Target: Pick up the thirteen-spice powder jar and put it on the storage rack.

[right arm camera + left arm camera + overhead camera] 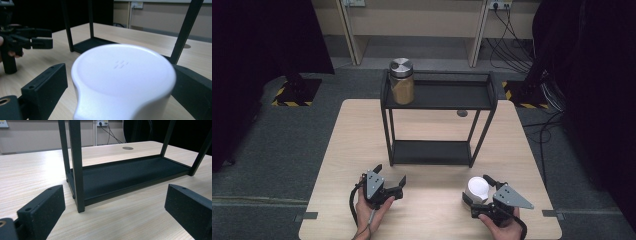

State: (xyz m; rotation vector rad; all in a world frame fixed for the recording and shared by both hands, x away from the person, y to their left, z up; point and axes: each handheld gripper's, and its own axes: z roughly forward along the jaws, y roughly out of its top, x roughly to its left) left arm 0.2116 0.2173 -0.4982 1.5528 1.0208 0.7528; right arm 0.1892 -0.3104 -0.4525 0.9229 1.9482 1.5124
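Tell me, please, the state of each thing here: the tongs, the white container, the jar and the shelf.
Left tongs: open, holding nothing, above the table.
Right tongs: jaws on both sides of the white container; grip cannot be told.
White container: upright, lid on, between the right tongs.
Jar: upright, metal lid on, on the top shelf, left end.
Black shelf: standing on the table, lower shelf bare.

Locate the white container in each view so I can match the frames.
High view: white container at lower right on the table, between the jaws of the right hand-held gripper.
Left gripper view: not in it.
Right gripper view: centre foreground, large and blurred, between the two black jaws.
Shared landmark: the black two-tier shelf rack, whose bottom tray sits on the table beyond the container.
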